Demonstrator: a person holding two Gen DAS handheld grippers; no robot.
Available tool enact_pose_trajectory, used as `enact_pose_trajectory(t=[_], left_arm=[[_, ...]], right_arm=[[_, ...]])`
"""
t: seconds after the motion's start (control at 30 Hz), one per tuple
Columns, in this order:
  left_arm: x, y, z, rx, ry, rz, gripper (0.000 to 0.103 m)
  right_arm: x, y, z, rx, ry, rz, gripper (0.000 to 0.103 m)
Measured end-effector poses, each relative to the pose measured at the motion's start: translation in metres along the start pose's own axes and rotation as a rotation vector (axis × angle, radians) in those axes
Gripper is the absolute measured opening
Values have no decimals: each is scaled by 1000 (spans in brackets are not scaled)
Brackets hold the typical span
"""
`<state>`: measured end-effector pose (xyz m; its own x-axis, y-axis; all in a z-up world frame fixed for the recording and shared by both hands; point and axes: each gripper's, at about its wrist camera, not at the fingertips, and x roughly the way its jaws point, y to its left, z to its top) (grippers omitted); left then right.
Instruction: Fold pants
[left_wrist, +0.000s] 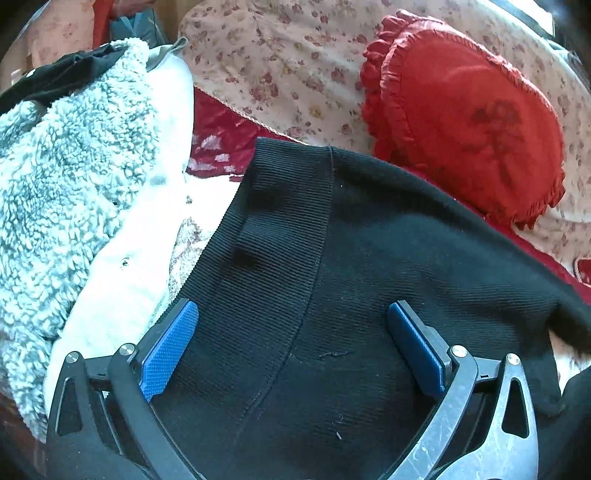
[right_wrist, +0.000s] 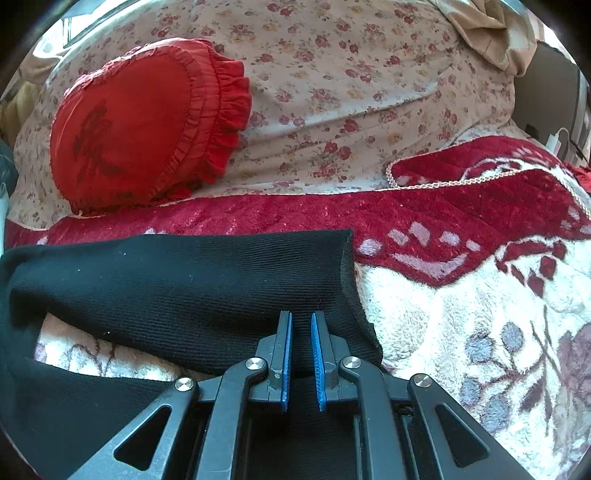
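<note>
A bed is spread with a plush blanket (right_wrist: 461, 221) in deep red and cream, patterned with flowers and edged in pale cord. Black ribbed pants (right_wrist: 192, 291) lie flat on it, the wide waistband (left_wrist: 280, 229) at one end and a leg hem at the other. Behind them a floral quilt (right_wrist: 351, 92) is bunched, with a red frilled heart-shaped cushion (right_wrist: 140, 125) resting against it. A pile of clothes topped by a grey-white fleece (left_wrist: 74, 166) sits beside the waistband.
</note>
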<state>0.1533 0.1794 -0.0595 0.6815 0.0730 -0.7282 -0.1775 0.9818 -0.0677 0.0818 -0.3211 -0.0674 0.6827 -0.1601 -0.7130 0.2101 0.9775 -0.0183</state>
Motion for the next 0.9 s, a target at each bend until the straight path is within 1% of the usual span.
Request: enact_pose_trajectory(t=[0.3,0.9], left_arm=[[0,4,1,-18,-7,-20,103],[-1,3,0,-19,-10,-19,103]], right_arm=[[0,0,0,-13,-2,-6,10],[-1,0,0,-15,-3,-8,10]])
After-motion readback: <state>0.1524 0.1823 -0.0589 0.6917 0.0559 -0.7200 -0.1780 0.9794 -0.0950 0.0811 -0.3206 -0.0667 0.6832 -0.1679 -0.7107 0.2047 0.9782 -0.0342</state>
